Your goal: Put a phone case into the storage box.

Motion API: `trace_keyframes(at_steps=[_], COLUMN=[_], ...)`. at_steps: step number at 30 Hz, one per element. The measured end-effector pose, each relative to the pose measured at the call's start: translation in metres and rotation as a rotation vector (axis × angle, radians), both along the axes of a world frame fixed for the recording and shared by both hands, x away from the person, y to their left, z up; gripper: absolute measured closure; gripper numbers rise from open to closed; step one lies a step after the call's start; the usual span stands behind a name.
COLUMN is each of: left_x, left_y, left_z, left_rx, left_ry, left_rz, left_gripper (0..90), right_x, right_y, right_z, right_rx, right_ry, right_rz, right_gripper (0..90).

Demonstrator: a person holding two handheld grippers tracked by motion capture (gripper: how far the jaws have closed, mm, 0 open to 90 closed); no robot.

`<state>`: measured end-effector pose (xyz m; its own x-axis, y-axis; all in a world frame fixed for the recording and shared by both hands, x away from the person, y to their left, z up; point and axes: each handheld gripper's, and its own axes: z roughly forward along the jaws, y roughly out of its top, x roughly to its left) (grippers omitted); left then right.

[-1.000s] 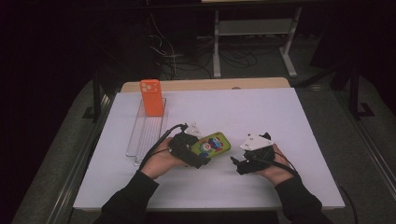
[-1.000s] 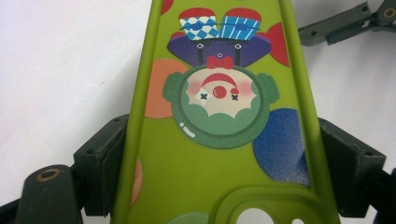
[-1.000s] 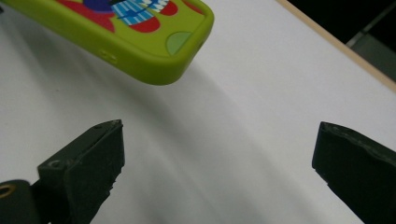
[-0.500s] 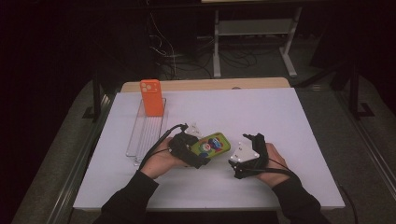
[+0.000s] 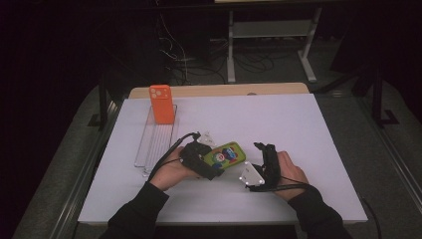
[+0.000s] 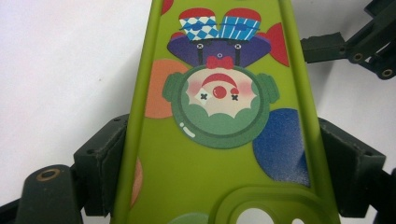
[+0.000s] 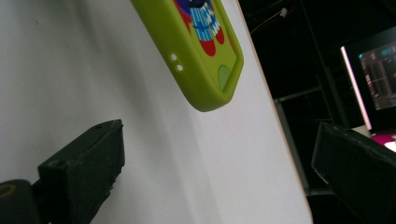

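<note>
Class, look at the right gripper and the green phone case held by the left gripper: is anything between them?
Nothing visible. The right gripper has open jaws facing the free end of the green phone case, with bare white table between. The left gripper grips the case's other end.

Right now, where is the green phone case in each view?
High view: green case at centre, its left end in the left claw.
Left gripper view: it fills the middle, pinched between both jaws.
Right gripper view: its corner hangs at top centre.
Shared landmark: the white table.
</note>
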<state>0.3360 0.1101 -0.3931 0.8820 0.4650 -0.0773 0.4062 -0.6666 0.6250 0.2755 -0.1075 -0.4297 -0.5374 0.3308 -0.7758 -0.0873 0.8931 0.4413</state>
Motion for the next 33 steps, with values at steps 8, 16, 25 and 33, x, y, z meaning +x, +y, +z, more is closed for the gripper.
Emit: trace_keyframes(at_steps=[8,16,25,33], left_x=[0.001,0.003,0.001,0.001], left_y=[0.001,0.002,-0.001,-0.001], left_z=[0.0,0.001,-0.001,-0.001], left_rx=[-0.002,0.015,-0.005,-0.001], left_ry=[0.005,0.008,0.014,0.013], left_rz=[0.007,-0.015,-0.002,-0.006], left_gripper=[15.2,15.2,15.2,15.2], right_x=[-0.006,-0.011,-0.01,-0.01], right_y=[0.009,0.018,0.03,0.041], right_z=[-0.006,-0.009,-0.013,-0.021], right_rx=[-0.128,-0.176,-0.194,-0.242], right_ry=[-0.12,-0.217,-0.294,-0.311], right_rz=[0.041,0.075,0.099,0.123], right_gripper=[1.9,5.7,20.2,40.2])
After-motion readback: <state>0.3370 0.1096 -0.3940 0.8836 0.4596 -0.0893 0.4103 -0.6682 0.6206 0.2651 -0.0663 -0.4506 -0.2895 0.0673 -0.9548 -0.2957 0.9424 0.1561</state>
